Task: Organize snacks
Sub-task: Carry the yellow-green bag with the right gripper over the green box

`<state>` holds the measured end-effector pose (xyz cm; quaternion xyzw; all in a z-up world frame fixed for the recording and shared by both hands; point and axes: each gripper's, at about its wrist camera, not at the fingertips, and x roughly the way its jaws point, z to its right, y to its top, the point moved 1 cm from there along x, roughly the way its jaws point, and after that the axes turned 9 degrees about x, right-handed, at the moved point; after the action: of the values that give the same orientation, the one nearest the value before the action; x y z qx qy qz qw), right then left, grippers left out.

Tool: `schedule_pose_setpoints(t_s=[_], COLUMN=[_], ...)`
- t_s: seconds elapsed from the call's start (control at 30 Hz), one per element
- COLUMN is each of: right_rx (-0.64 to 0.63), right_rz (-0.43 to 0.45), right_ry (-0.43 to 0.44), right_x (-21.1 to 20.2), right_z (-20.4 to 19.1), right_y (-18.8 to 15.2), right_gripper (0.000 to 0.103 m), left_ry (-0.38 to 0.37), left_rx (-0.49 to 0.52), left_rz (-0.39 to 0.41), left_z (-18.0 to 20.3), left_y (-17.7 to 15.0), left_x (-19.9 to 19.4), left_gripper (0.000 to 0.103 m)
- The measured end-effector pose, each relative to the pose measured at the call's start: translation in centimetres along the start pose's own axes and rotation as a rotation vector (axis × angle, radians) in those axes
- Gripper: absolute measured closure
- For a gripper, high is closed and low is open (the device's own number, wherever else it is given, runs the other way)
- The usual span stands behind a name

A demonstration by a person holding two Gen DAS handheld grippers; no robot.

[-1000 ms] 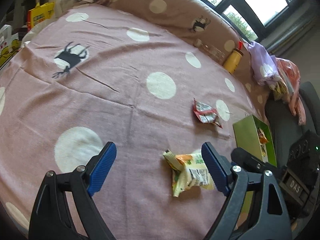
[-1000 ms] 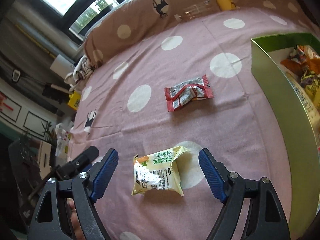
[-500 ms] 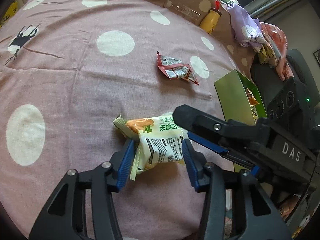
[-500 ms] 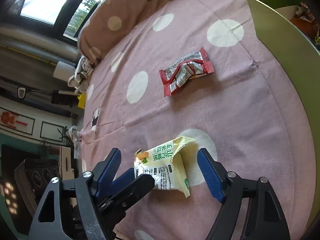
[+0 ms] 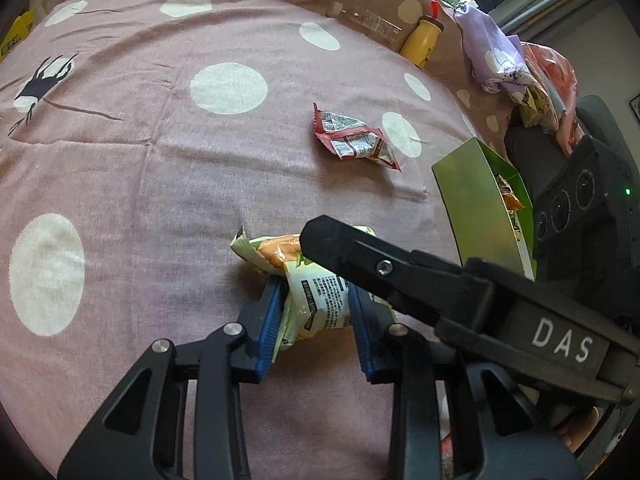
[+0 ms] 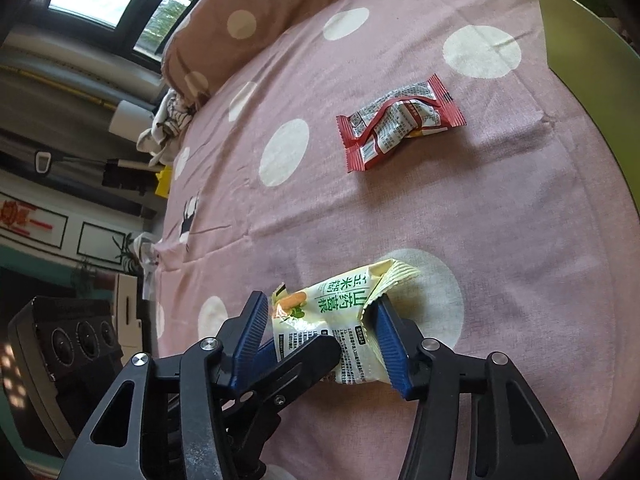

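Observation:
A pale yellow-green snack packet (image 5: 320,296) (image 6: 344,292) lies on the pink dotted bedcover (image 5: 160,160). My left gripper (image 5: 318,320) is closing on it, both blue pads squeezing its sides. My right gripper (image 6: 318,304) comes from the other side, jaws closing with the packet between them. Its right pad touches the packet's crimped edge, while the left pad stands just beside the packet. One right finger (image 5: 380,268) crosses over the packet in the left wrist view. A red snack packet (image 5: 352,140) (image 6: 400,124) lies farther off. The green box (image 5: 476,208) (image 6: 588,60) holds other snacks.
A yellow bottle (image 5: 422,38) and a clear bottle (image 5: 368,22) lie against the brown dotted pillow at the back. Crumpled clothes (image 5: 496,56) are piled at the right. The green box stands at the bed's right edge.
Both grippers have come down around the yellow-green packet and narrowed their jaws. The left pads now pinch it, and the packet is crumpled and lifted at one side.

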<state>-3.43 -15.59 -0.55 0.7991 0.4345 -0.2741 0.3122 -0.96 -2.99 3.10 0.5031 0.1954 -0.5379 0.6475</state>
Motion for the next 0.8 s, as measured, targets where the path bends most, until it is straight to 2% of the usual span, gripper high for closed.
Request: schedule_pose_setpoints(t_s=[0.17, 0.8], right_rx=[-0.06, -0.171], right_rz=[0.073, 0.273], right_ry=[-0.012, 0.055], right_x=[-1.4, -6.8], right_z=[-1.2, -3.8], right_y=[-0.4, -1.6], right_gripper=[0.046, 0.046], left_ry=[-0.001, -0.018], left_rx=[0.039, 0.144], left_rz=[0.049, 0.259], left_z=[1.0, 3.8], left_y=[0.2, 0.4], left_x=[-0.7, -4.5], left_gripper=[0.072, 0.072])
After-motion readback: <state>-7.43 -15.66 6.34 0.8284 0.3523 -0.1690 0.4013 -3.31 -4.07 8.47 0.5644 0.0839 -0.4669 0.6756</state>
